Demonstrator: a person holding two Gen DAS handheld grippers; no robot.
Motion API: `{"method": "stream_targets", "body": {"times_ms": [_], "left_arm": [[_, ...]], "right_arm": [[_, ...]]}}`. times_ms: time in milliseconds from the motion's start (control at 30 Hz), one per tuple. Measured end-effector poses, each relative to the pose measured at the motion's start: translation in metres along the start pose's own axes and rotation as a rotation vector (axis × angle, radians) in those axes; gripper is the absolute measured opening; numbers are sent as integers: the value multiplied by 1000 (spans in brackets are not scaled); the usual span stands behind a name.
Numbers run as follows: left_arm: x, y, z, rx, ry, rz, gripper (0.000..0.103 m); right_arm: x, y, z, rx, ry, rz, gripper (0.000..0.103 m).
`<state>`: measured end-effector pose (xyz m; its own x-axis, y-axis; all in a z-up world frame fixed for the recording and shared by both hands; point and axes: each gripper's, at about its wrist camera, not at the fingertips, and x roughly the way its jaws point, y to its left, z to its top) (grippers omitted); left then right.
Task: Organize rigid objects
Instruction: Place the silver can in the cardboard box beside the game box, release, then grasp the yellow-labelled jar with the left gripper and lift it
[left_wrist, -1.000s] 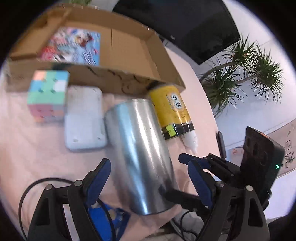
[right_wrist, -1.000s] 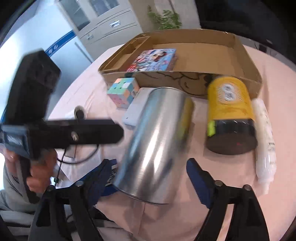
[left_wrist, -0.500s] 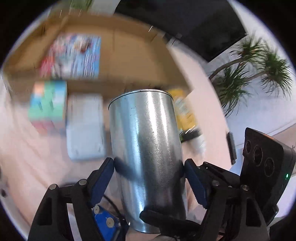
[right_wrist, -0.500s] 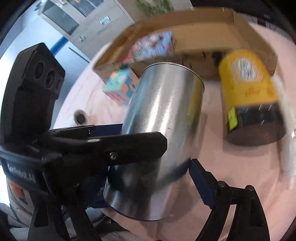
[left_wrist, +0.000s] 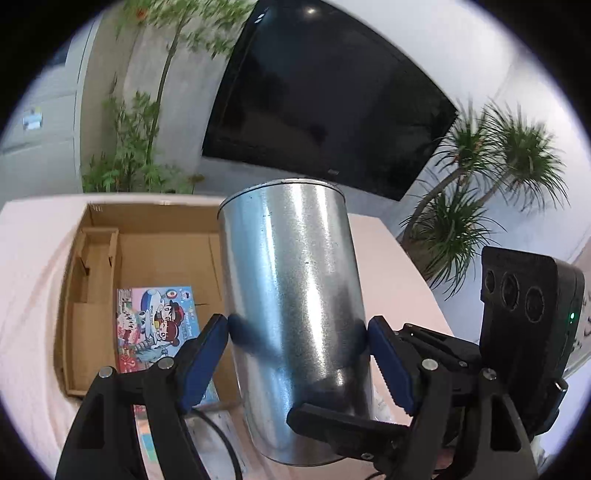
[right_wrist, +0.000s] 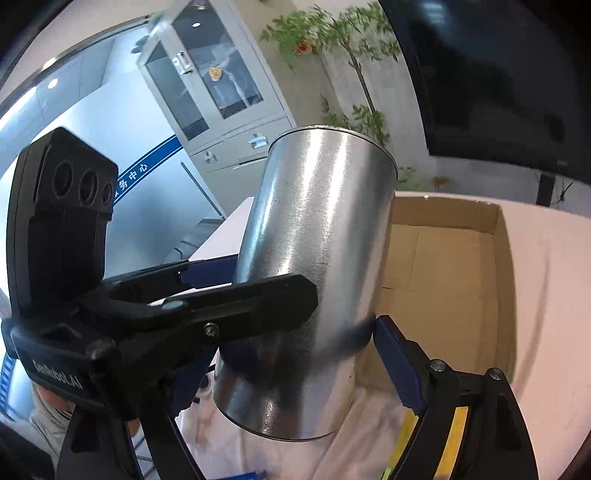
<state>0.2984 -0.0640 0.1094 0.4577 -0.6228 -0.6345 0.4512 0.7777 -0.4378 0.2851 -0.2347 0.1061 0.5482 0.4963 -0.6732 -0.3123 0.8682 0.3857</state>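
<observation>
Pink-clothed bench (left_wrist: 33, 258) carries a cardboard box (left_wrist: 92, 266) at ten o'clock. Both left tongs (left_wrist: 297, 328) and right tongs (right_wrist: 291, 325) clamp the metal can (left_wrist: 291, 280) aloft from opposite sides, probably sharing its bulk for placing in the box.

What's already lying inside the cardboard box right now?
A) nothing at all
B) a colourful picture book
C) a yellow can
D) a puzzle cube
B: in the left wrist view a colourful picture book lies flat on the floor of the cardboard box, beside the metal can held up in front of it.
</observation>
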Motion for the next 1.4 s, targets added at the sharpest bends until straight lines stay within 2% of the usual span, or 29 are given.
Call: {"method": "stream_targets", "body": {"times_ms": [200, 333, 433, 467, 500, 533, 600, 733, 933, 1033, 1067, 1100, 1133, 1167, 1200, 1267, 1333, 1367, 1400], "left_arm": [[58, 42, -5, -100, 107, -26, 77], [91, 62, -15, -146, 167, -5, 77], [121, 75, -23, -150, 241, 71, 75], [132, 83, -28, -172, 268, 89, 72], [140, 89, -30, -188, 293, 87, 70], [148, 96, -34, -208, 315, 67, 64], [154, 100, -37, -219, 322, 44, 66], [153, 95, -39, -196, 334, 55, 65], [147, 91, -44, -214, 357, 54, 65], [122, 81, -46, -117, 289, 150, 63], [100, 74, -49, -65, 231, 213, 66], [88, 72, -50, -45, 202, 235, 66], [68, 68, -55, -30, 156, 256, 70], [46, 66, -63, -29, 101, 270, 81], [31, 66, -69, -35, 65, 280, 84], [1, 65, -92, -64, -5, 277, 85], [-5, 63, -110, -98, 6, 255, 85], [-5, 62, -124, -132, 25, 236, 85], [-1, 62, -129, -147, 37, 228, 85]], "right_arm": [[49, -51, 5, 86, 105, -6, 82], [84, -76, 4, 115, 148, -4, 80], [111, -88, 0, 122, 172, -33, 69], [121, -90, -5, 127, 186, -41, 62], [130, -94, -7, 126, 208, -48, 60], [137, -97, -12, 133, 221, -61, 60], [149, -108, -21, 148, 249, -111, 63], [157, -123, -27, 251, 263, -52, 66], [161, -120, -32, 277, 283, -49, 72], [143, -107, -39, 254, 258, -46, 77], [124, -102, -43, 219, 215, -67, 86], [107, -97, -48, 195, 182, -90, 92], [86, -95, -55, 174, 142, -120, 94], [68, -96, -63, 165, 108, -146, 96], [45, -98, -78, 167, 75, -178, 97], [28, -106, -99, 179, 82, -211, 97], [26, -113, -124, 186, 141, -250, 97], [27, -116, -133, 197, 159, -260, 92], [31, -121, -142, 219, 180, -265, 80]]}}
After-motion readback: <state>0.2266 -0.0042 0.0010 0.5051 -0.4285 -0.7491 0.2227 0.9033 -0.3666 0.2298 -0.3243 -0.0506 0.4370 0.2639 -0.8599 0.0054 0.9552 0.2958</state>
